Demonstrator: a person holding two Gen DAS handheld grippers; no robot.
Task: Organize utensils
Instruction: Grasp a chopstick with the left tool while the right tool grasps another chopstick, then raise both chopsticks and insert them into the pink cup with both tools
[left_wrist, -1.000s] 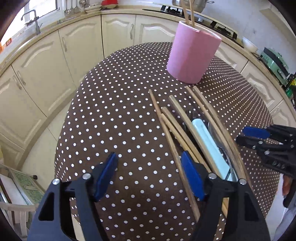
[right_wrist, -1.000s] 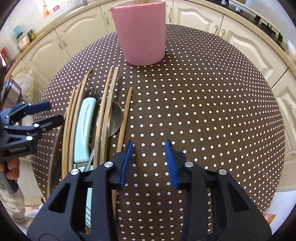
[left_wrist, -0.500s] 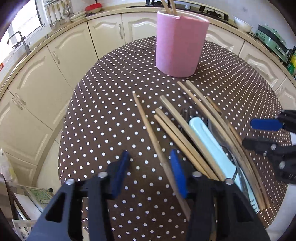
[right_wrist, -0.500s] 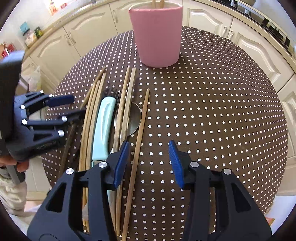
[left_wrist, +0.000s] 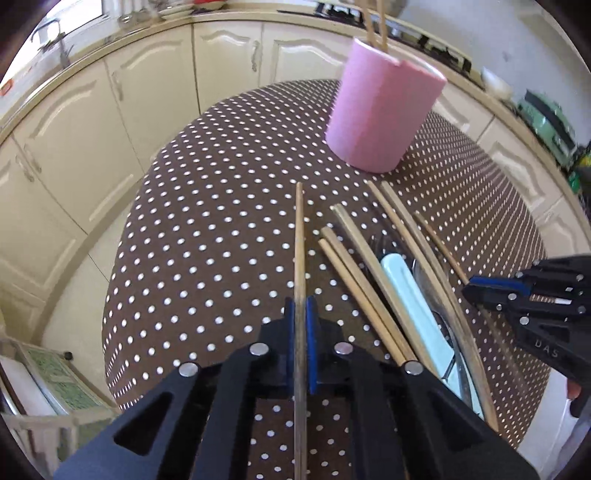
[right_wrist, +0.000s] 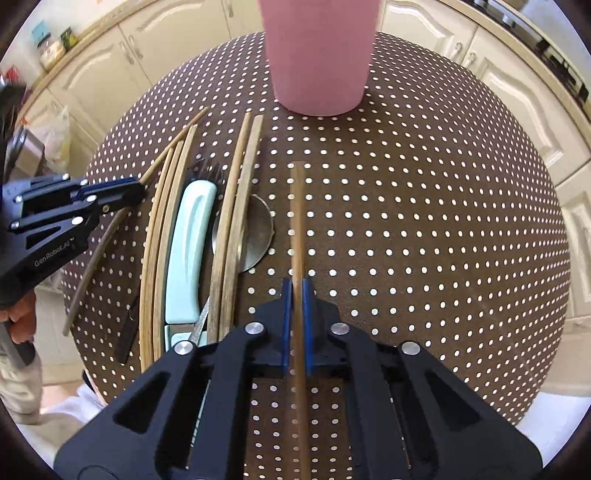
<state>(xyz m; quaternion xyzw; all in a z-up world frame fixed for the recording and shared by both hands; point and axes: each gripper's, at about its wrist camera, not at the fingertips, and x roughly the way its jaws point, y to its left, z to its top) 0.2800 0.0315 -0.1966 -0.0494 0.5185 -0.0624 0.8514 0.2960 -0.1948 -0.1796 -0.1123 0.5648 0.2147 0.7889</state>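
Observation:
A pink holder stands at the far side of the dotted table with two chopsticks in it; it also shows in the right wrist view. My left gripper is shut on a wooden chopstick. My right gripper is shut on another wooden chopstick. Several loose chopsticks, a mint-handled utensil and a metal spoon lie in a row between the two grippers. The left gripper shows in the right wrist view, the right one in the left wrist view.
The round table has a brown cloth with white dots. Cream kitchen cabinets curve around behind it. A stove top is at the back. A low rack stands on the floor at the left.
Both grippers have closed, each on a chopstick at its own edge of the row. Half a second ago both were open above the table.

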